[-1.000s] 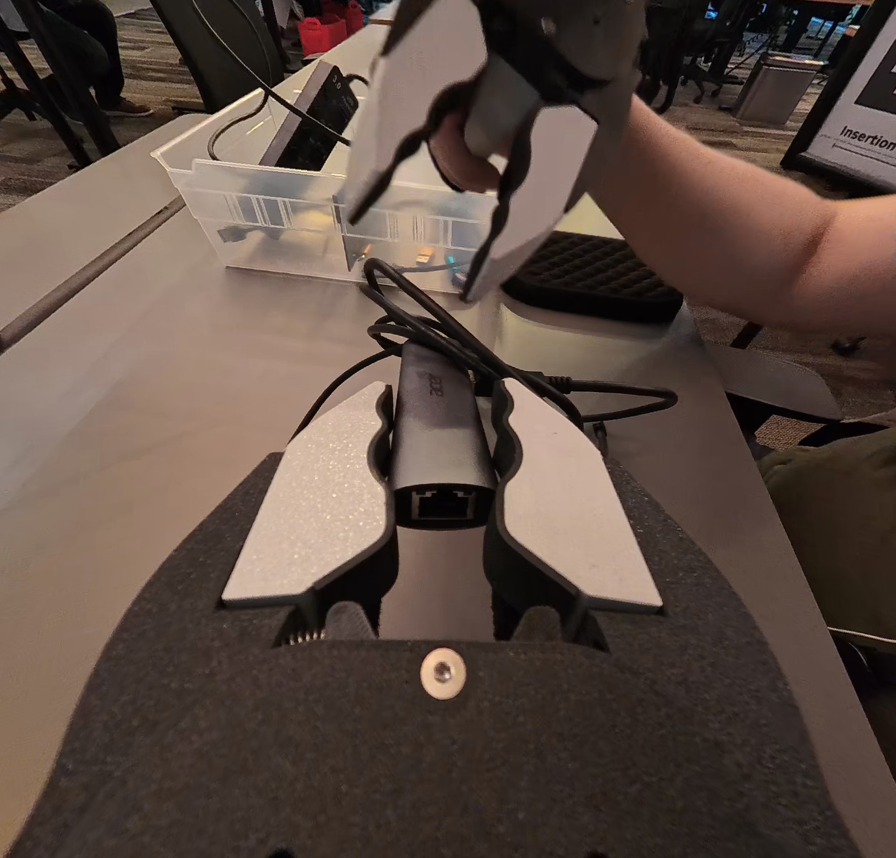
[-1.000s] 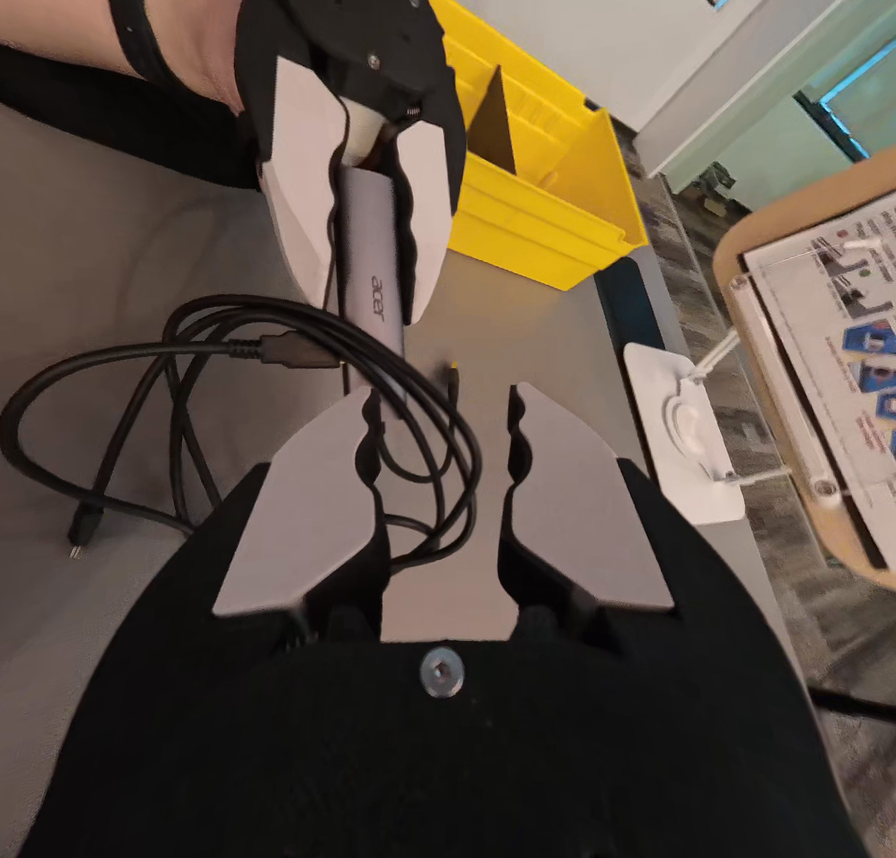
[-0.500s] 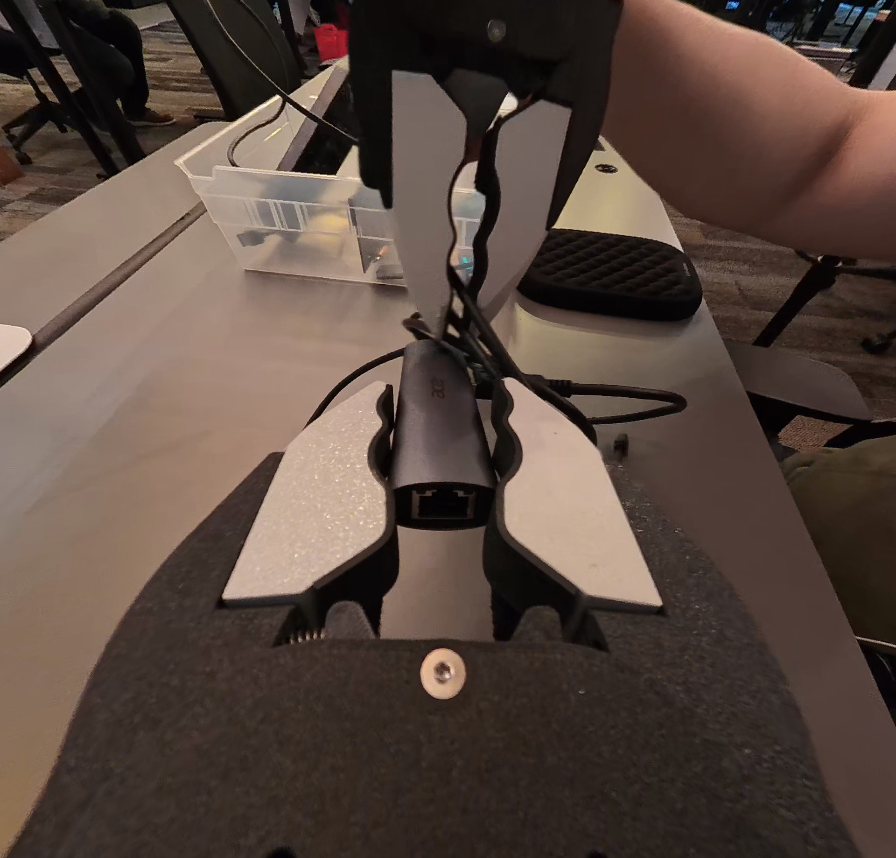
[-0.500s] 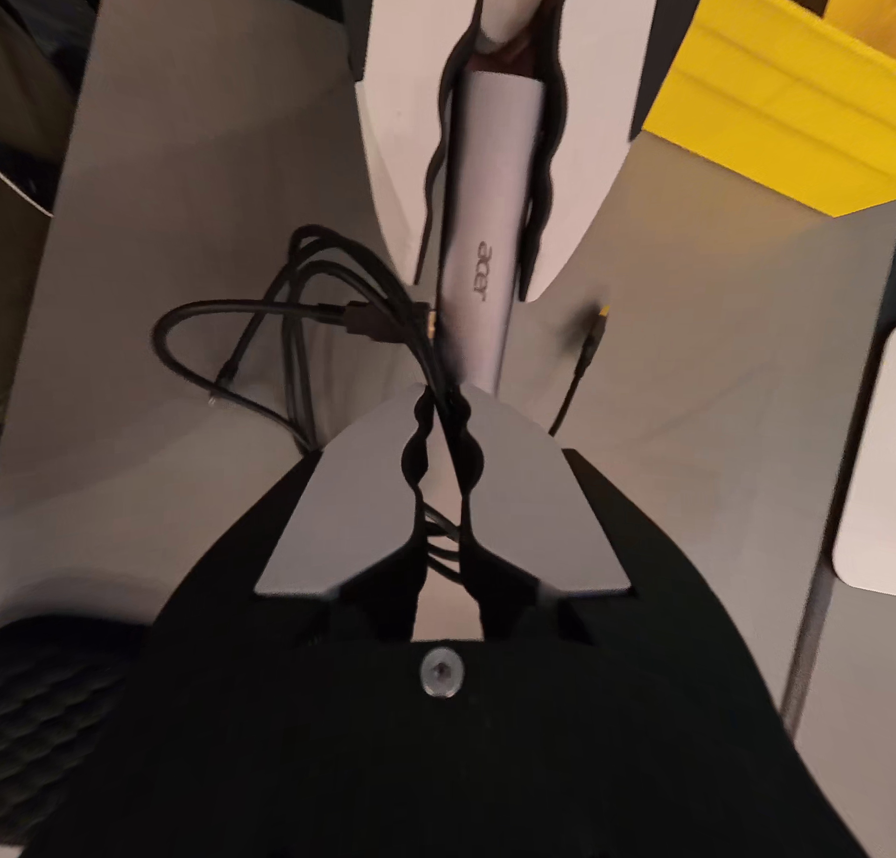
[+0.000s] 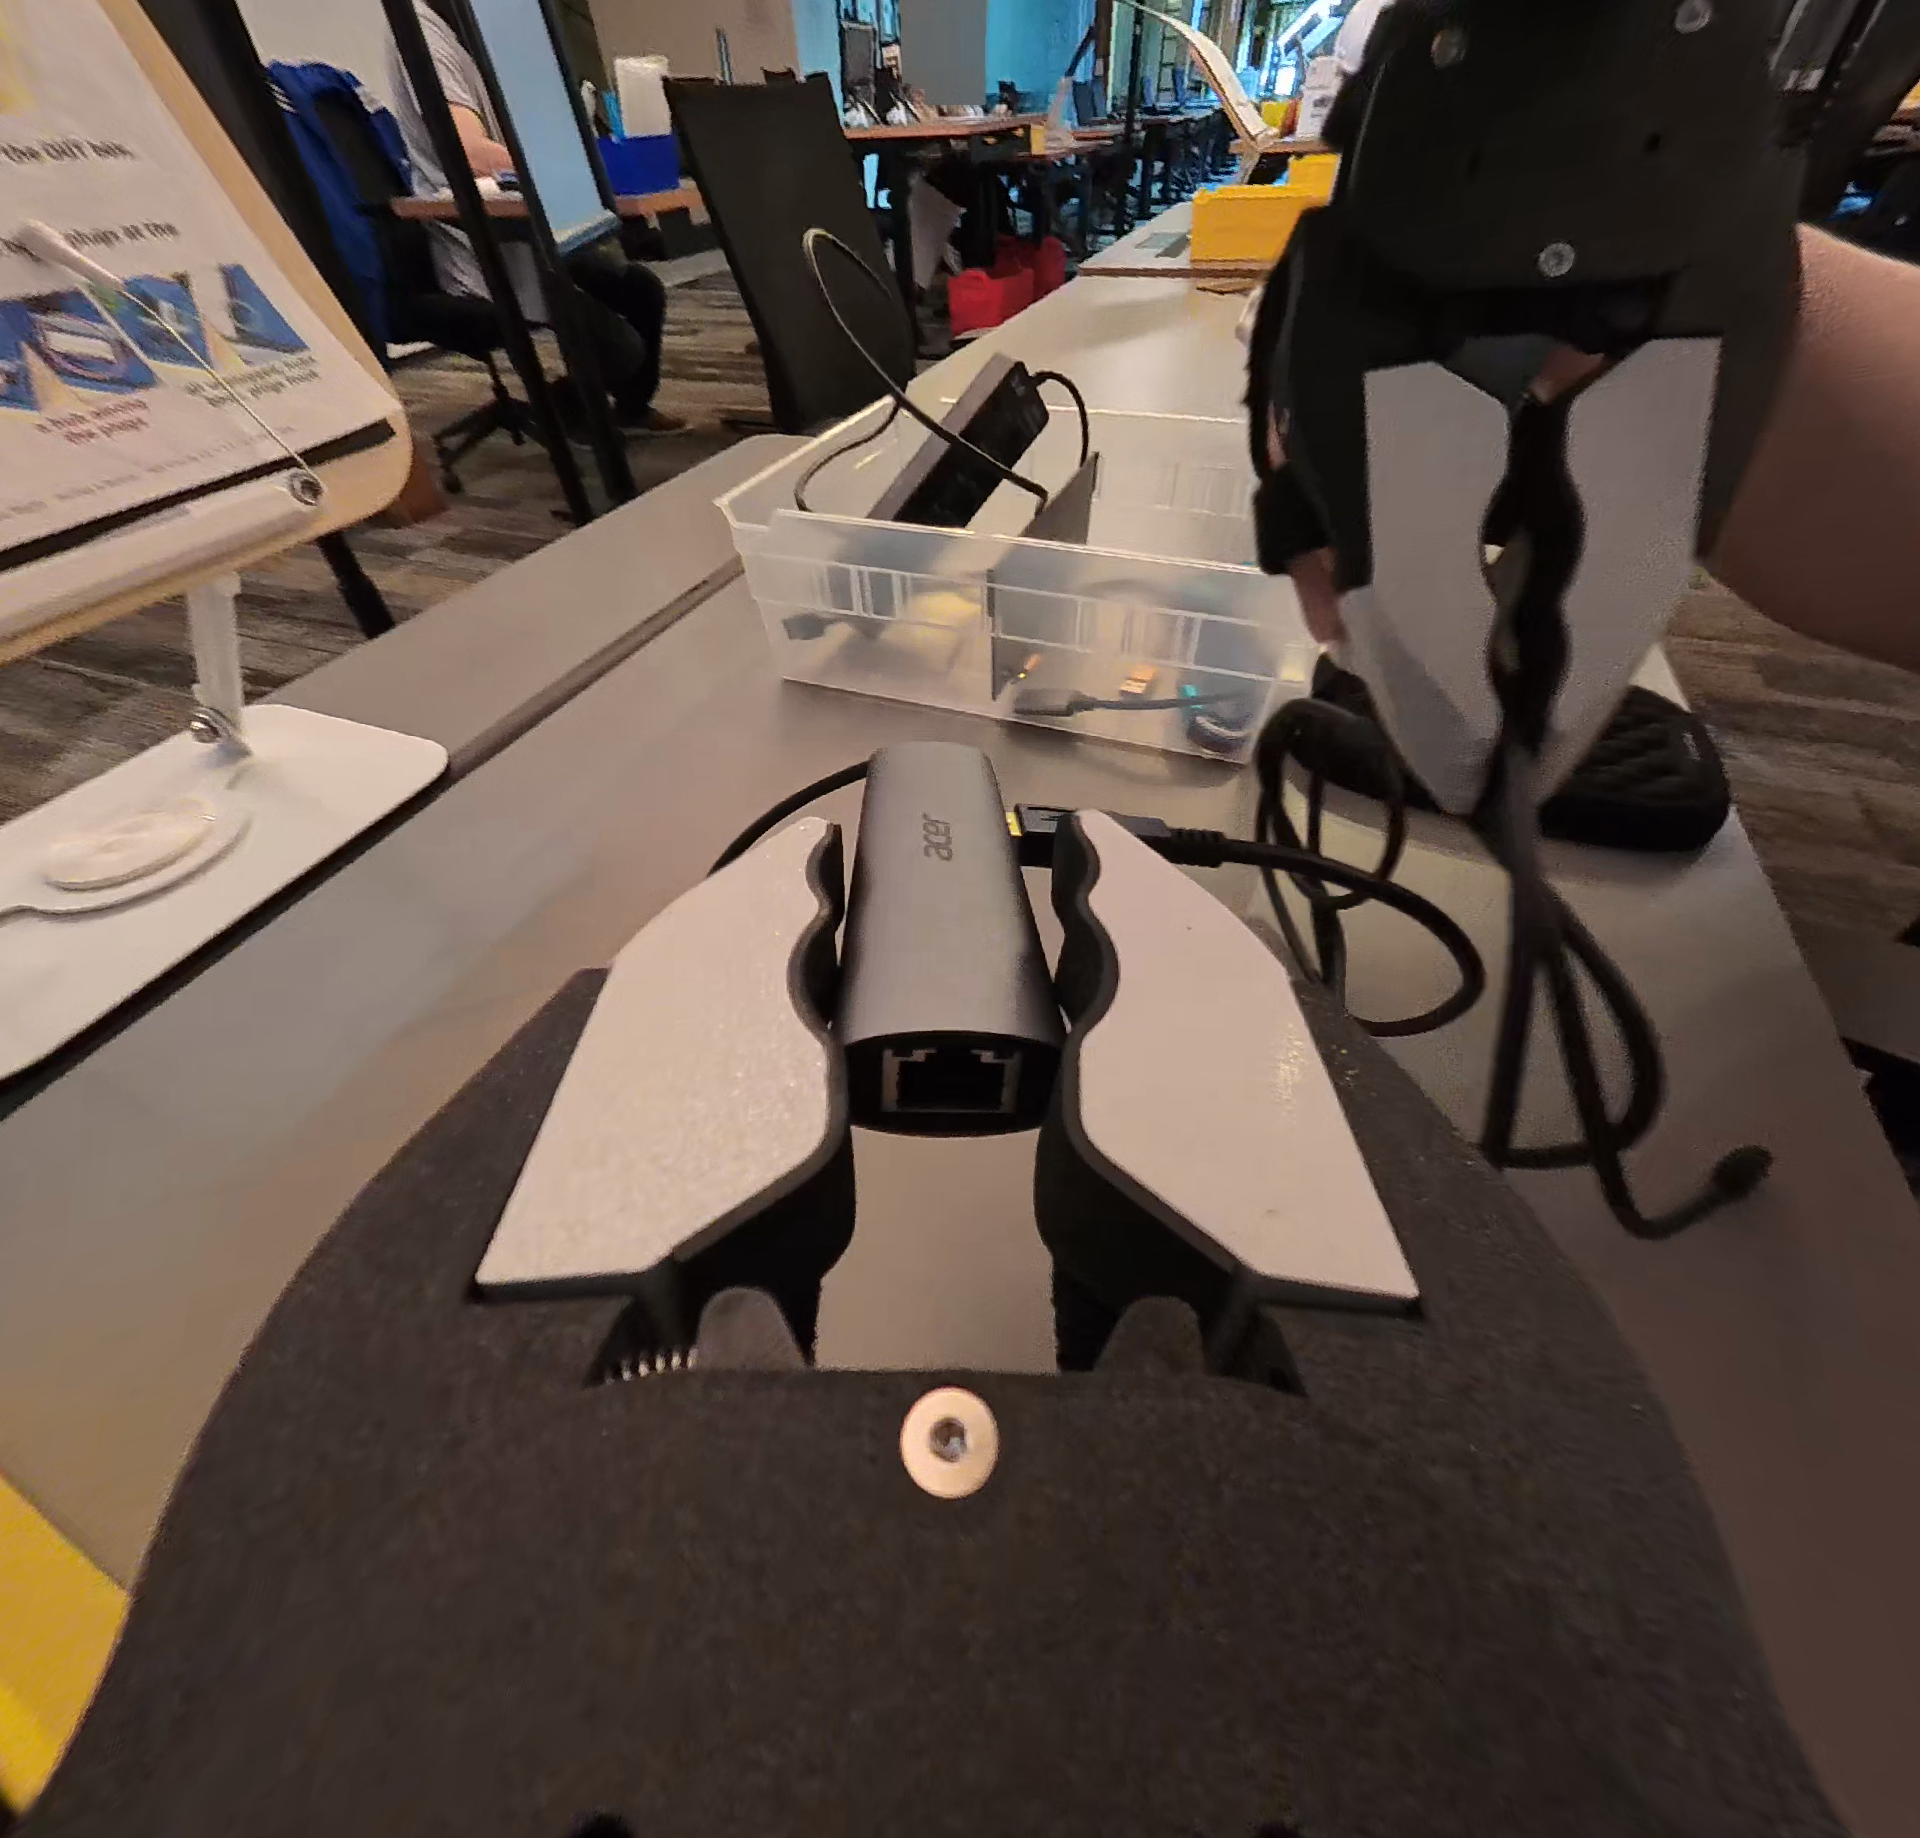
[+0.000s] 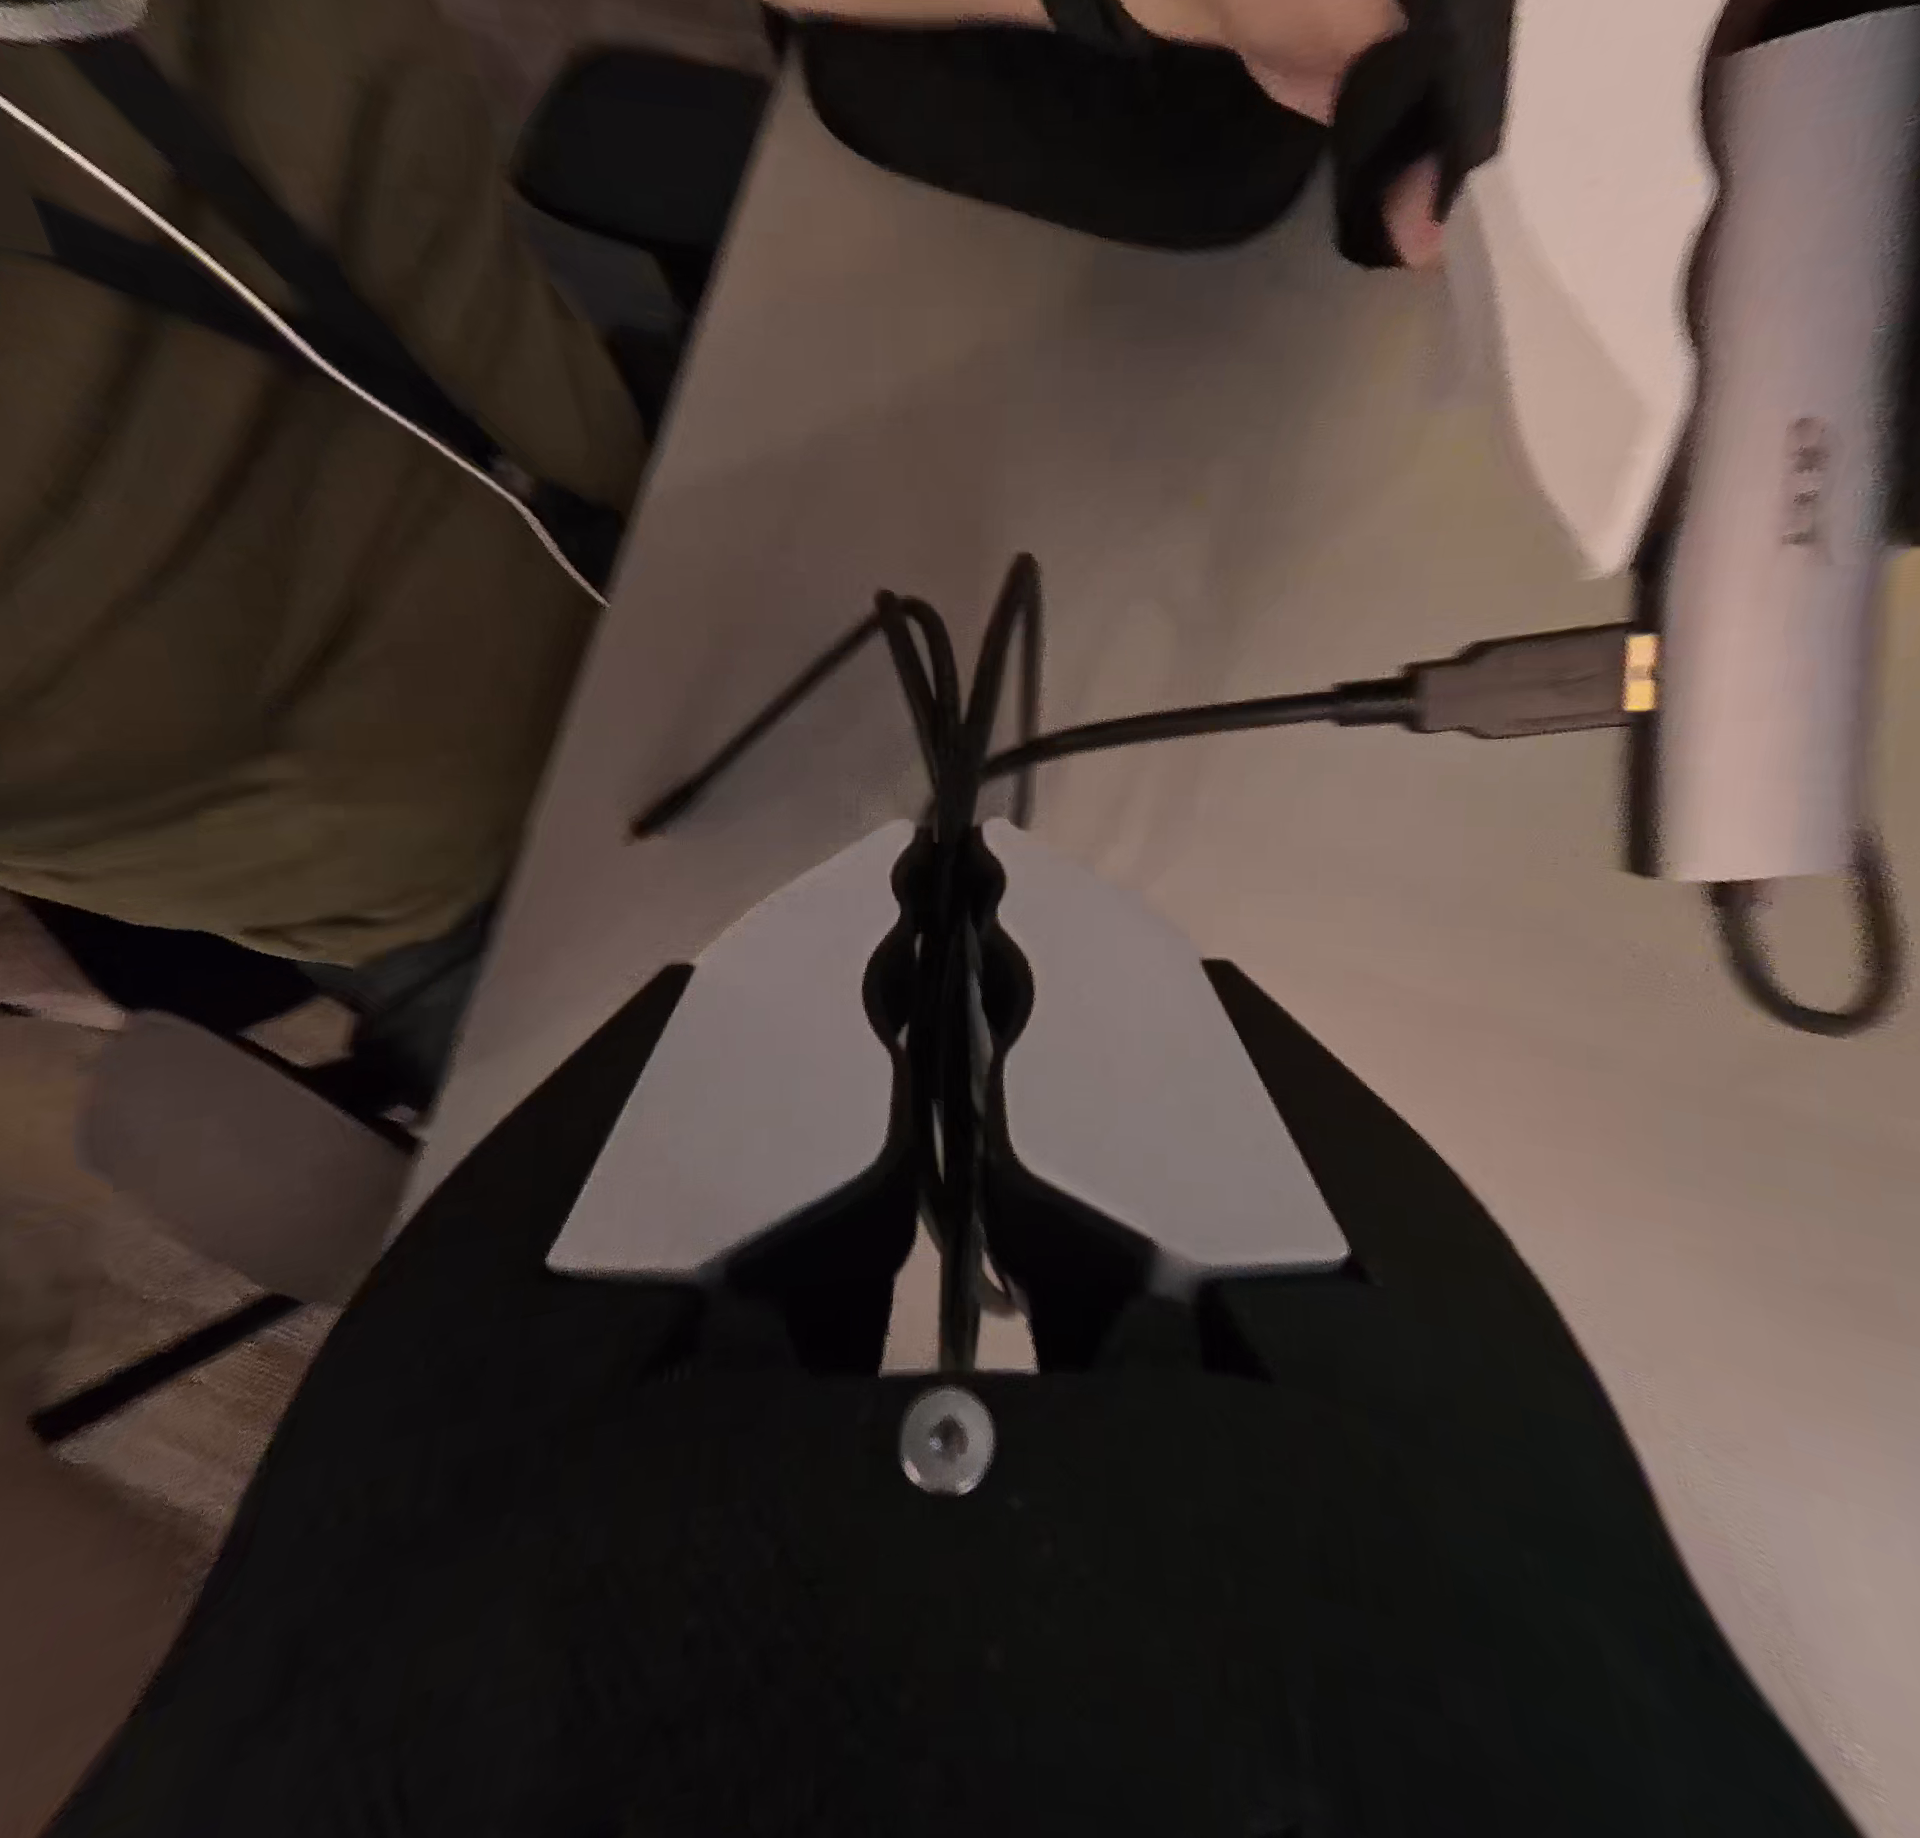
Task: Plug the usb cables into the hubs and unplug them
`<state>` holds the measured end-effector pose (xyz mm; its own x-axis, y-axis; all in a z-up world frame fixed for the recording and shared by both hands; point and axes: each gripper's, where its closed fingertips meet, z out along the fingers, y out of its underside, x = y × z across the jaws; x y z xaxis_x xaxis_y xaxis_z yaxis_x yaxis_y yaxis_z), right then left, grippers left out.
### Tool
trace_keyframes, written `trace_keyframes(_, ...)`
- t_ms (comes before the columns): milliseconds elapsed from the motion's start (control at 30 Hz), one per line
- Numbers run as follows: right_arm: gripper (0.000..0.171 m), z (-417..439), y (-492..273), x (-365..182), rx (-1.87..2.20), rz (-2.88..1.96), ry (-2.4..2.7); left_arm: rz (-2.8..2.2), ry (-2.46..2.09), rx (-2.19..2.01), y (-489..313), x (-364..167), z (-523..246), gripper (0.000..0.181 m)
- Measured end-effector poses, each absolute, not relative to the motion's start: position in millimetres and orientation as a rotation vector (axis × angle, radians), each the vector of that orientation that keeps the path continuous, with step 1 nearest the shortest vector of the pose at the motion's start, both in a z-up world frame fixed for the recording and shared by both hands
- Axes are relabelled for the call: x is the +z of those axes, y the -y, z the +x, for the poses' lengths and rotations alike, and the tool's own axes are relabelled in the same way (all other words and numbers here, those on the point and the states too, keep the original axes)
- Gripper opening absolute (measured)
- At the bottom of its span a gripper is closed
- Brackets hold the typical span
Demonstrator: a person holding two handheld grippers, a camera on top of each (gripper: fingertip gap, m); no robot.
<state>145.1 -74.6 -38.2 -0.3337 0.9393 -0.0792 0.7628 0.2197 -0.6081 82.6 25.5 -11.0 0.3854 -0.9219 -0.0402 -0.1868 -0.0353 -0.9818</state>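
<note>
Lifted and swung aside within the last second: right gripper (image 6: 951,832), spread low over the table (image 5: 520,957) a second ago, now high at the upper right of the left wrist view (image 5: 1496,749), trailing black loops beneath.

Probably the unplugging step, or a gathering of slack just ahead of it. Still seated in the side of the hub (image 5: 951,936): the USB plug (image 6: 1507,692), at the right edge of the right wrist view, with a sliver of gold contact showing at the port. Hard to say from that blurred view whether fully home or partly drawn.

To do it well:
- Keep the hub dead still; no twisting while the other side pulls.
- Draw straight along the plug's own line, out sideways from the port, not upward.
- Better to let go of the cord and take the plug housing itself; pulling on bundled cable (image 6: 1143,728) loads the strain relief and may only tighten the loops.
- Mind the loose end hanging at the lower right of the left wrist view; likely to snag.

Left gripper (image 5: 951,822): part closed, pinching the grey hub by both long sides, network socket toward the camera, centre frame, held above the table. Right gripper: pressed almost together, several strands of cable caught in the scalloped gap, nothing else touched. Behind, mid-frame in the left wrist view, a clear bin (image 5: 935,562) with more cables and a dark device inside.
</note>
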Motion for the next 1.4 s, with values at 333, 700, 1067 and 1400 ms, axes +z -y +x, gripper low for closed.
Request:
trace_keyframes(333,0.042,127.9,40.9,23.1,1.282,-1.578,1.408,-1.455,-1.031,-0.671,-29.8,-4.9,78.2,0.038)
trace_keyframes(700,0.039,96.8,-25.8,-0.2,0.861,-1.801,0.652,-1.423,-1.008,-0.540,-36.5,-1.6,72.6,0.038)
trace_keyframes(1067,0.036,89.5,-7.9,5.3,0.922,-1.755,0.607,-1.487,-1.005,-0.559,-43.1,-11.3,70.0,0.037)
trace_keyframes(1400,0.035,74.3,-8.9,-36.0,0.982,-1.904,0.688,-1.477,-1.002,-0.555,-39.4,-9.1,74.0,0.037)
